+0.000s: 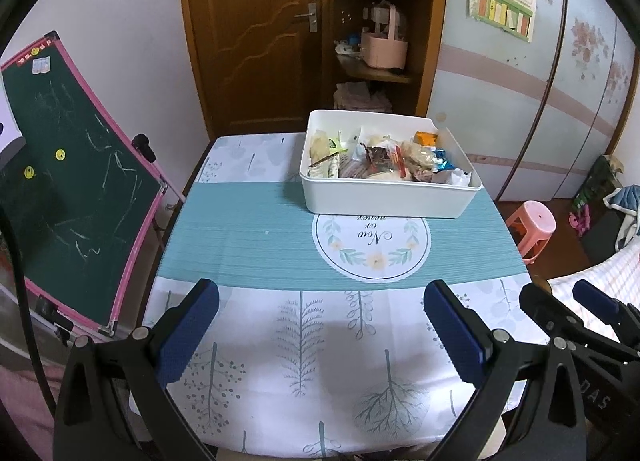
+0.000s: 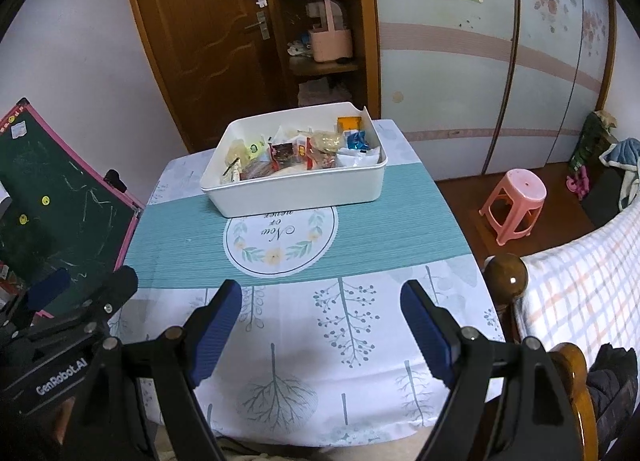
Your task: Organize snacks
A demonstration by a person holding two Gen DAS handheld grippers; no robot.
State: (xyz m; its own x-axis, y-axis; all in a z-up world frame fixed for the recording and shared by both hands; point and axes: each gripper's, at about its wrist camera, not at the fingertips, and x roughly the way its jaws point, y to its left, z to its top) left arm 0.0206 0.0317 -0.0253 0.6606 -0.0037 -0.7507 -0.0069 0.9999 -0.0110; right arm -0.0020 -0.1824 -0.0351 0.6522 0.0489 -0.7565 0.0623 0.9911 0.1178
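At the far left of the left wrist view leans a green chalkboard [image 1: 76, 189] in a pink frame, scribbled with chalk and dotted with two yellow smiley magnets. Next comes the table [image 1: 248, 229], covered by a cloth with a teal band across the middle and pale tree prints at the near end. Low in the frame the left gripper [image 1: 320, 325] hangs over those tree prints, its blue-padded jaws spread wide with nothing between them. Above it and right of centre sits the white plastic bin [image 1: 384, 197], on the far edge of the round floral emblem [image 1: 372, 249] (its lettering reads upside down from here). The snacks [image 1: 384, 159] are heaped inside the bin, a jumble of small wrapped packets, with an orange one and a shiny blue one towards the right wall. Behind stands a brown wooden door [image 1: 256, 33] beside corner shelves holding a pink basket [image 1: 384, 49]. At lower right the right gripper [image 1: 560, 297] pokes in, and in its own view the right gripper [image 2: 322, 315] also stands wide apart and empty over the cloth. Furthest right, a pink plastic stool [image 1: 532, 227] sits on the floor.
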